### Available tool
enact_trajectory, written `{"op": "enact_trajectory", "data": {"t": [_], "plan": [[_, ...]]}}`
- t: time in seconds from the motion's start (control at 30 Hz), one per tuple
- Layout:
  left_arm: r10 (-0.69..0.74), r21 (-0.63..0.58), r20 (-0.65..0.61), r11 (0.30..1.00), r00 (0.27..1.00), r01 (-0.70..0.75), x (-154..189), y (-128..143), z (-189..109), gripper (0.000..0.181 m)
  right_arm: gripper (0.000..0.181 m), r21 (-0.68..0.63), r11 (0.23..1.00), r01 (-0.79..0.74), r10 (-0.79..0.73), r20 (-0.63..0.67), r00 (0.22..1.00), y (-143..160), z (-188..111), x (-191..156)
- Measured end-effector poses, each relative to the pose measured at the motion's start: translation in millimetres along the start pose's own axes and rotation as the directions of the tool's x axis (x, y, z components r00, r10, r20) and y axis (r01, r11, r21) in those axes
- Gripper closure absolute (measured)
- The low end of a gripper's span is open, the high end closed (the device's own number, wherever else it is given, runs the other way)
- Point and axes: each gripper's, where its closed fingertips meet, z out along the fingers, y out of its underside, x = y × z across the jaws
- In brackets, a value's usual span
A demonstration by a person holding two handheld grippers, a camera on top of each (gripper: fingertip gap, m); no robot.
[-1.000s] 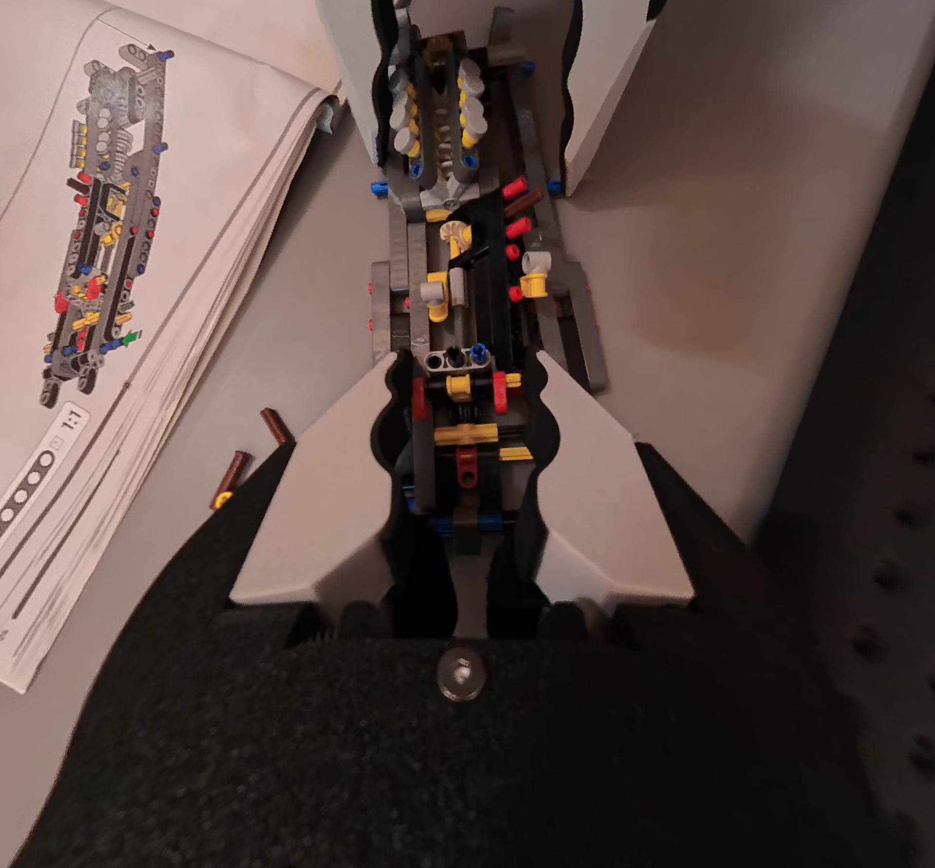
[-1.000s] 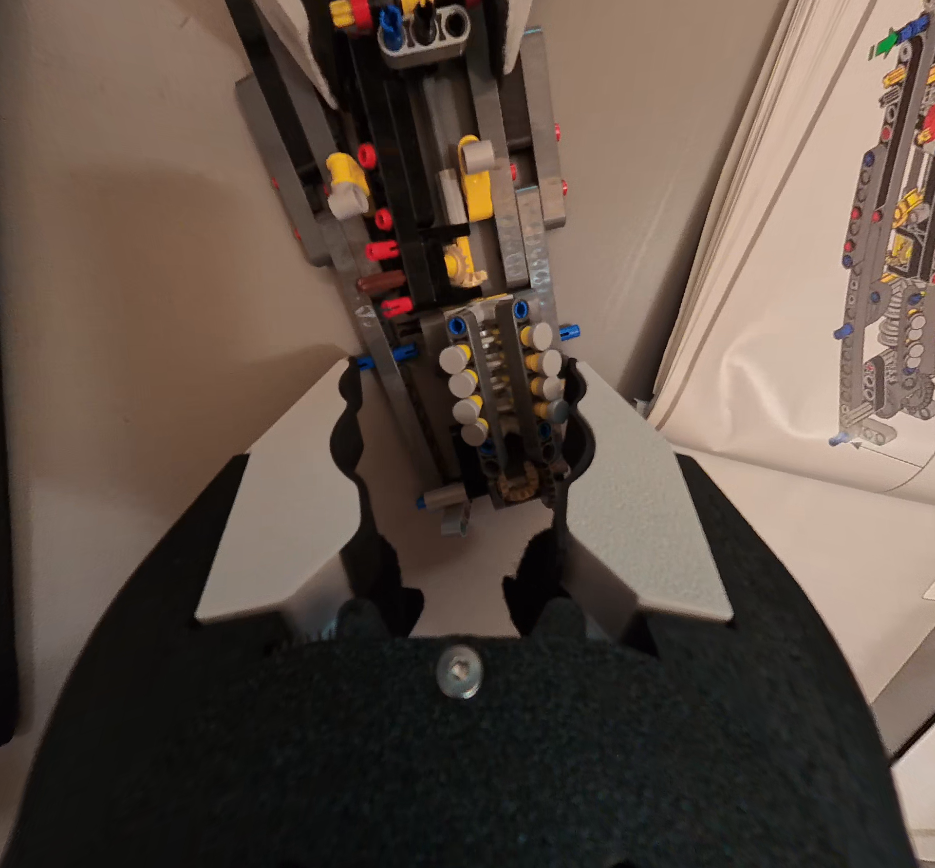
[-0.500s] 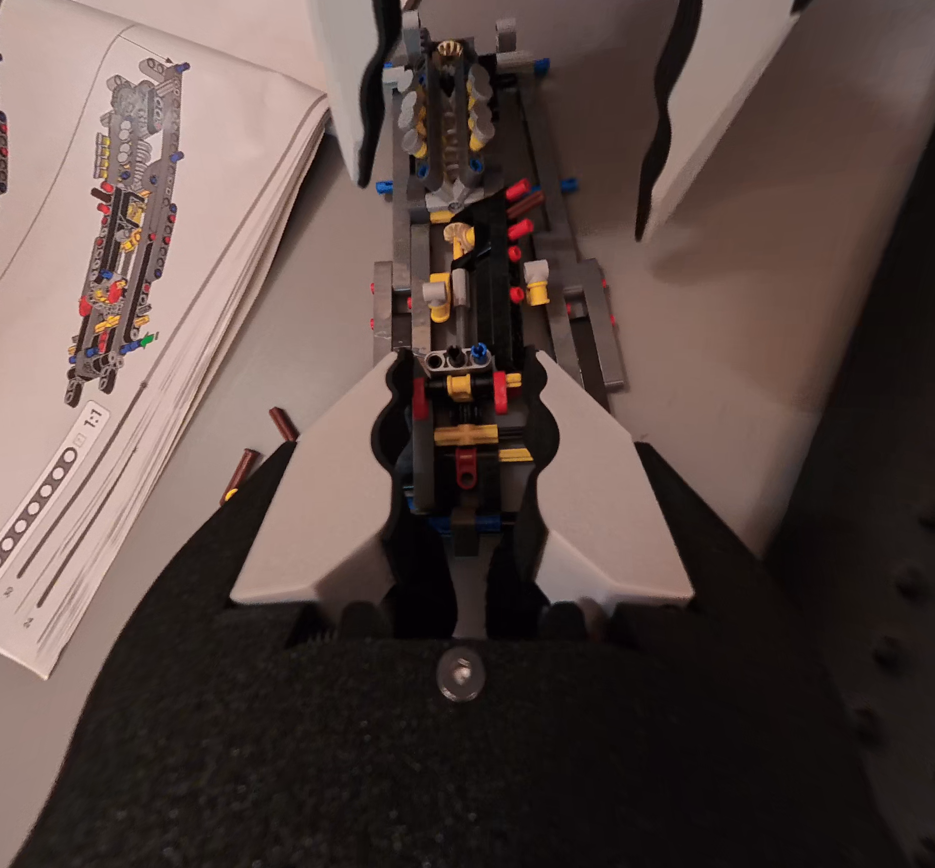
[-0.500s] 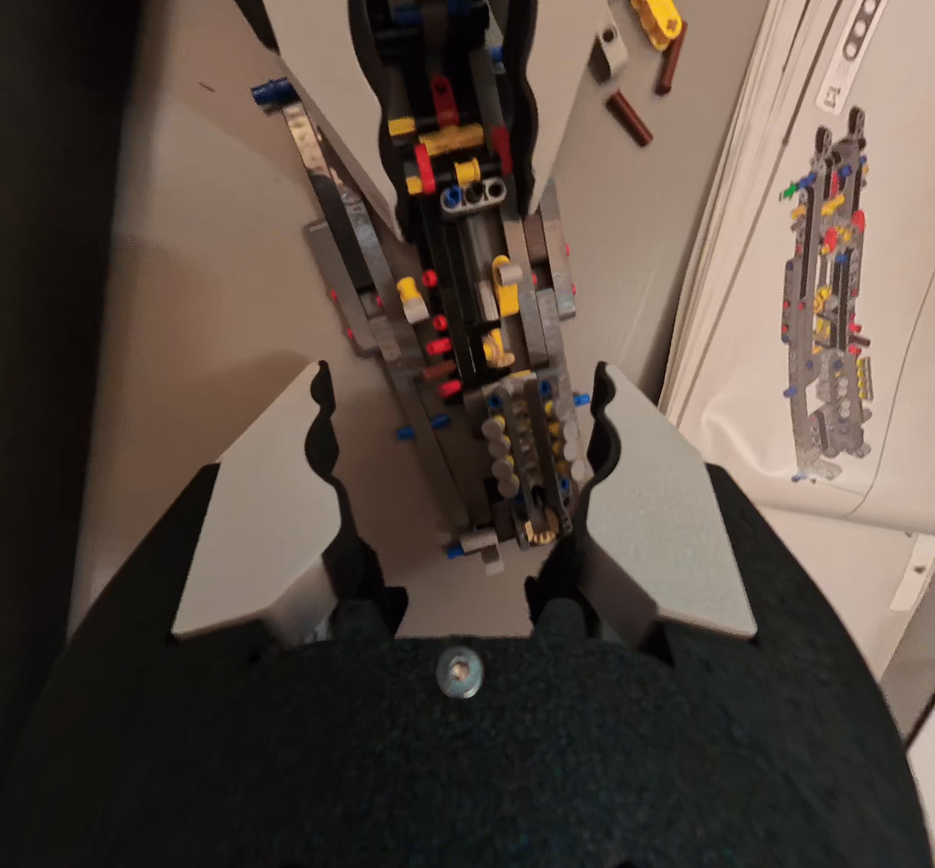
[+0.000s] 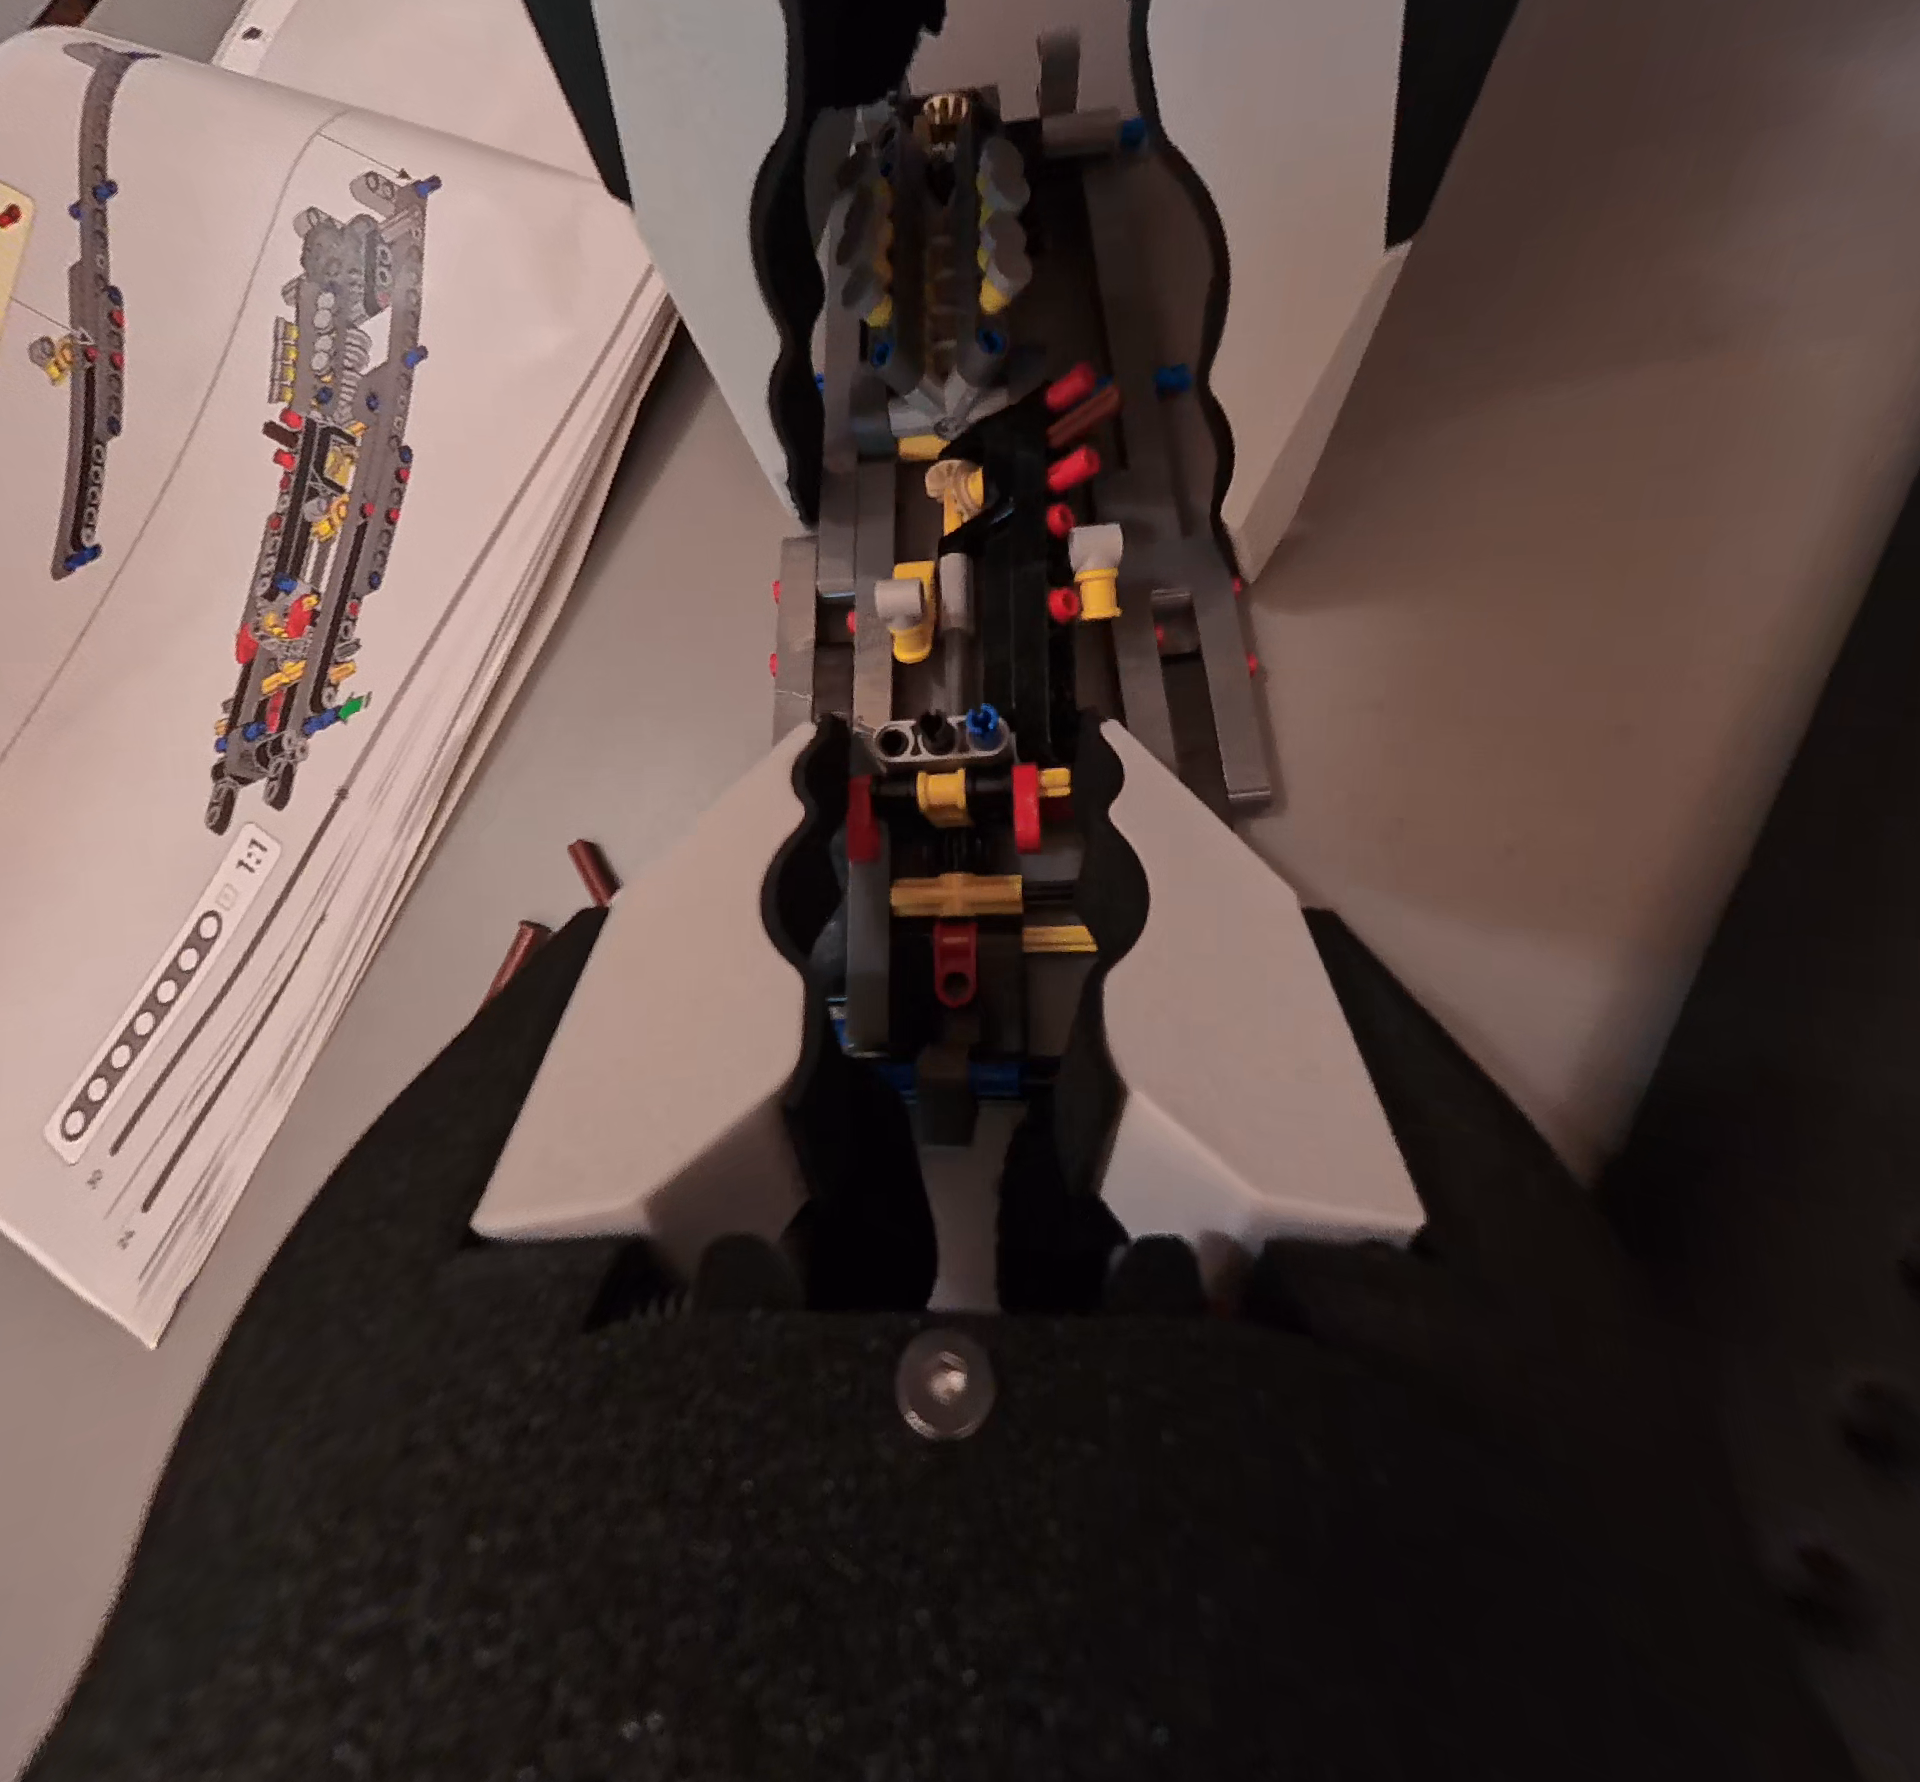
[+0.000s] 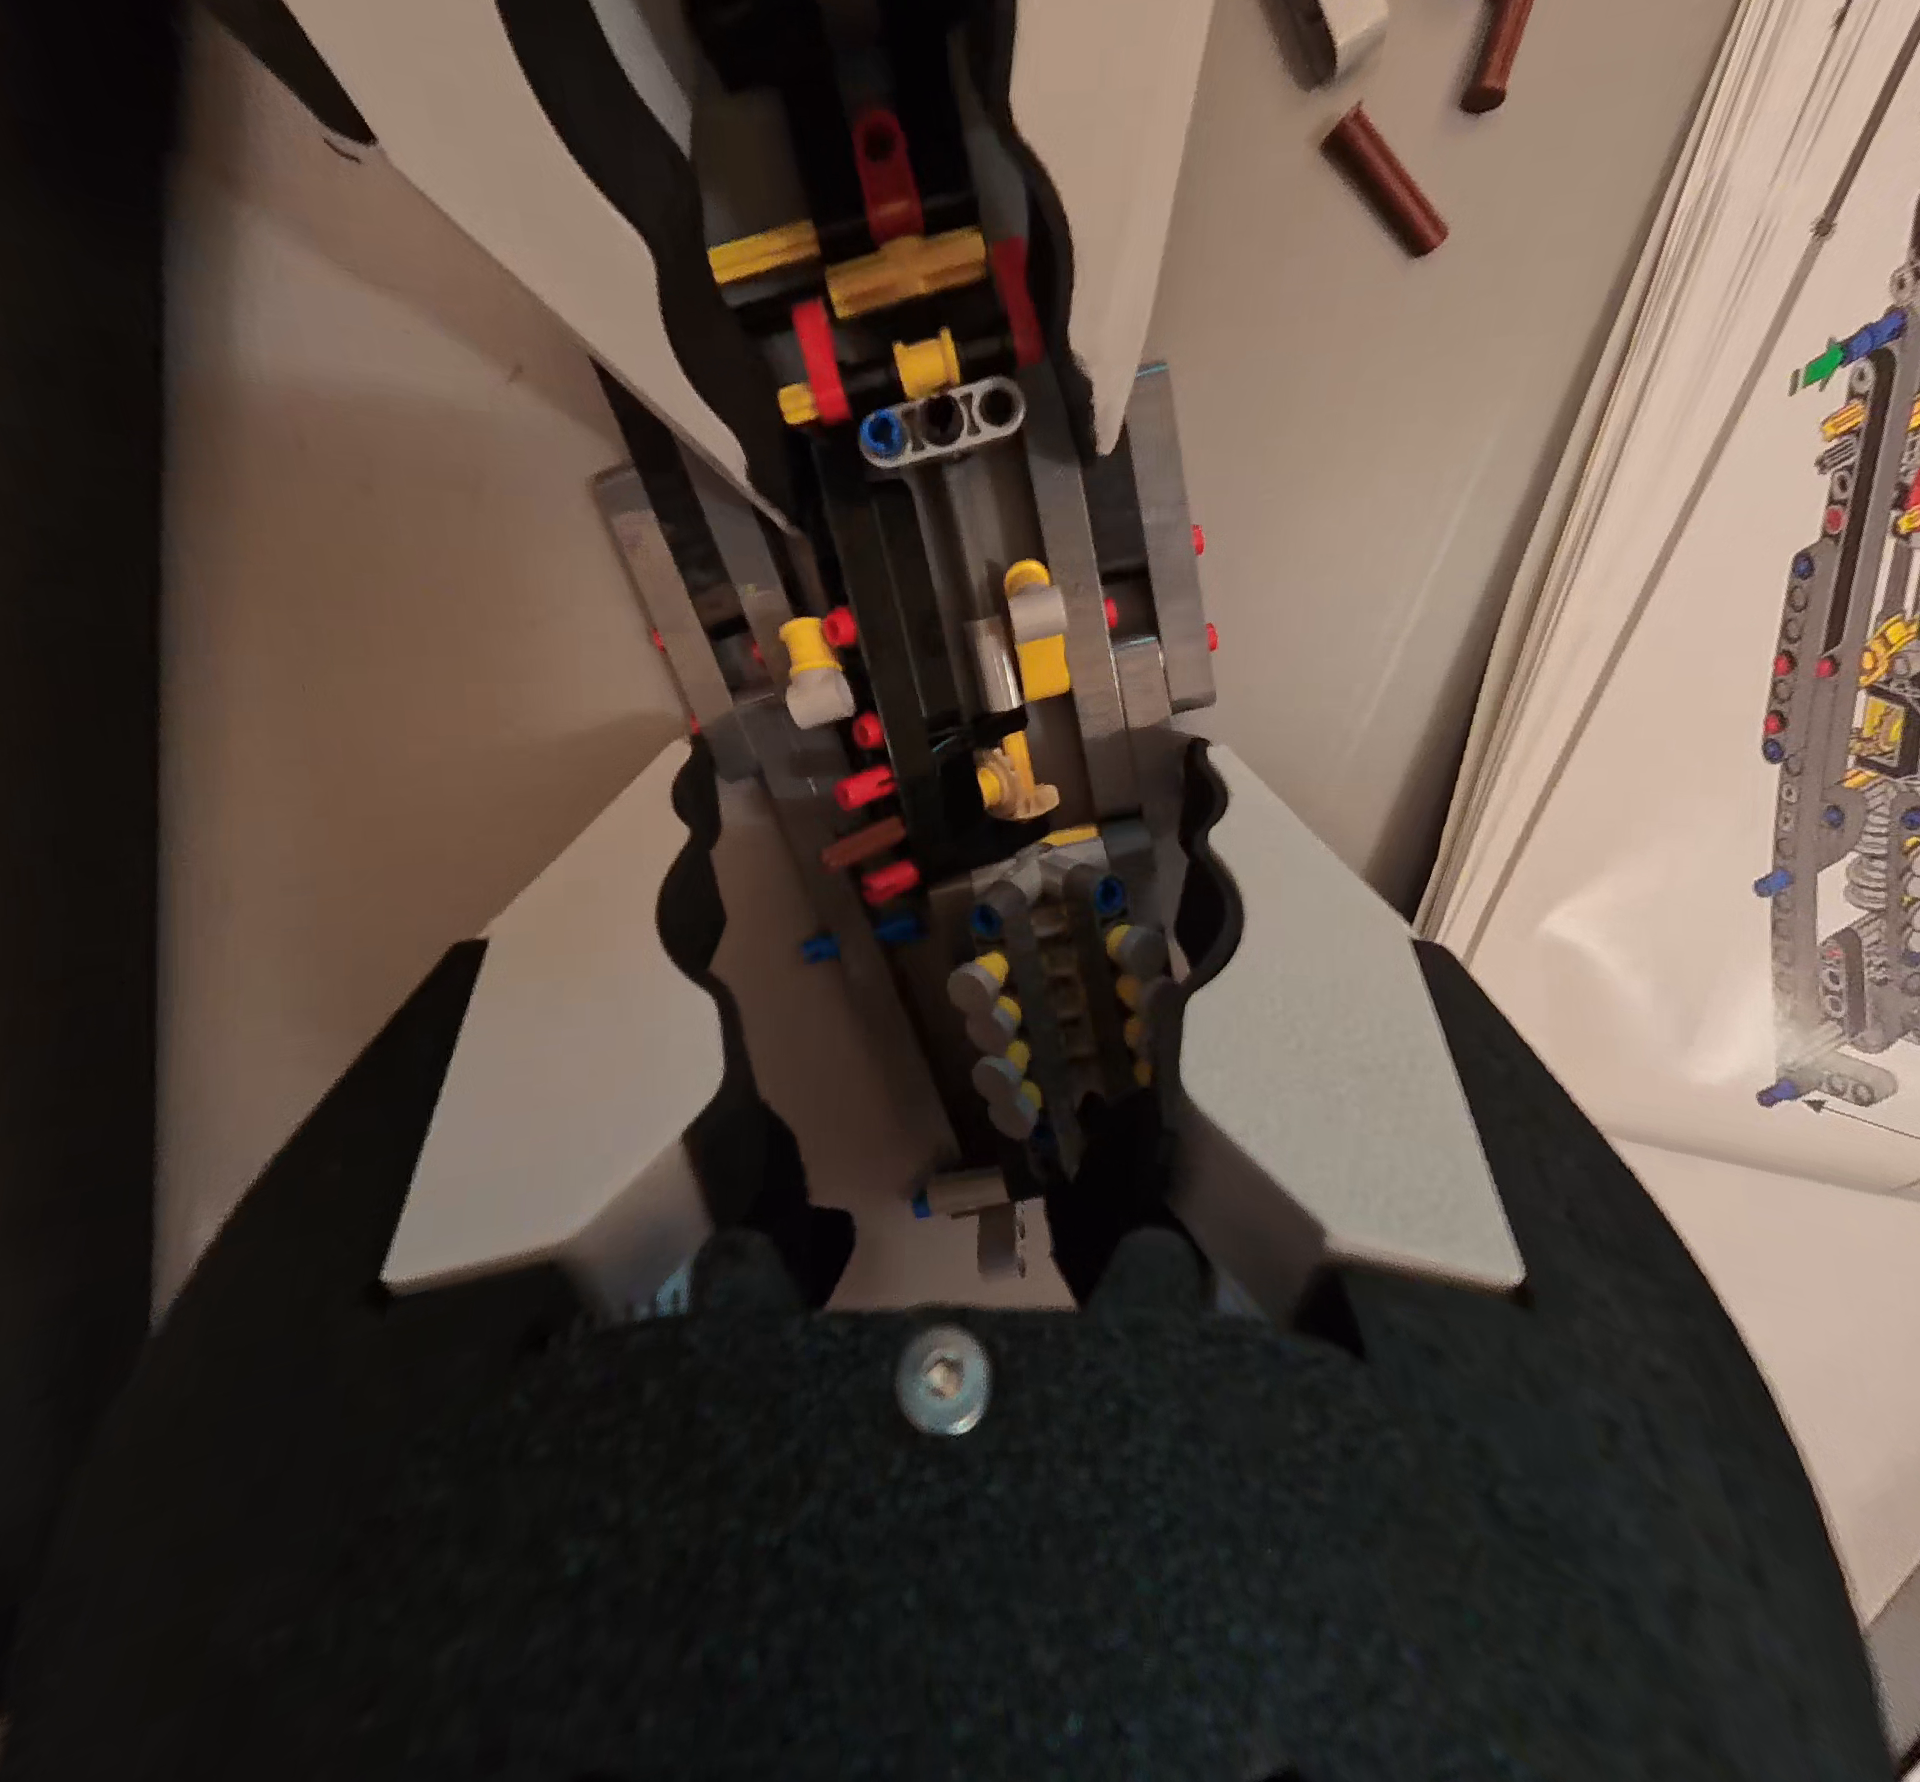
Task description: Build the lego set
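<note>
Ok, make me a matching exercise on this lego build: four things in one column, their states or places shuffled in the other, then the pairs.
1. left hand-held gripper
2. right hand-held gripper
3. instruction booklet
4. brown axles

A. loose on the table, between model and booklet
B. open, astride the engine end
C. lying open at a build diagram
D. shut on the lego model at its red-and-yellow end

Pairs: 1-D, 2-B, 3-C, 4-A
</note>
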Motion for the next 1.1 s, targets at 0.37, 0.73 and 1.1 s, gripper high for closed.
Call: {"op": "enact_trajectory", "data": {"t": [0.37, 0.73, 1.1], "plan": [[-0.066, 0.034, -0.036, 0.997, 0.997, 0.068, -3.6, -1.1, -10.1, 0.131, 0.095, 0.002, 1.0, 0.014, -0.014, 0.003, 1.0, -0.6, -0.1, -0.3], [-0.027, 0.009, -0.121, 1.0, 0.992, 0.029, 16.7, 20.9, -31.4, 0.084, 0.095, -0.015, 1.0, 0.015, -0.015, 0.006, 1.0, 0.0, -0.2, -0.6], [-0.067, -0.013, -0.103, 0.998, 0.992, 0.066, 11.3, 22.3, -14.5, 0.101, 0.095, -0.006, 1.0, 0.026, -0.026, 0.009, 1.0, 0.5, -0.3, -1.6]]}}
